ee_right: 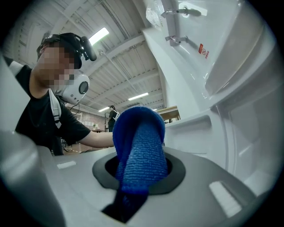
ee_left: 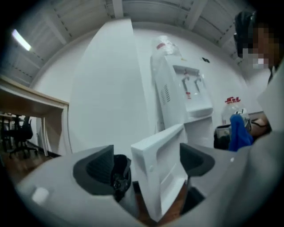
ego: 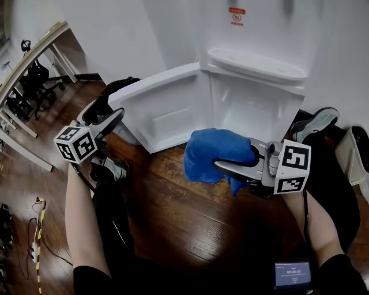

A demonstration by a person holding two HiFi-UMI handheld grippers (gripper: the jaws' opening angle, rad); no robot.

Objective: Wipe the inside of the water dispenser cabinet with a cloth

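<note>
My right tool [ego: 230,167]: jaws clamped on the blue cloth [ego: 214,151], which bunches past the tips toward the open cabinet [ego: 253,109] of the water dispenser. The cabinet lies straight ahead, nearer this hand than the other. My left tool [ego: 112,122]: jaws wide apart, gripping nothing, held roughly level off to the left, facing the swung-open door [ego: 164,109].

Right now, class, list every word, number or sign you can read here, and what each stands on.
No text reads clearly.
Red label on the water dispenser: too small to read.
Second red sticker, seen from the right gripper view: blurred.
Small screen at the head view's bottom edge: digits too blurred.
</note>
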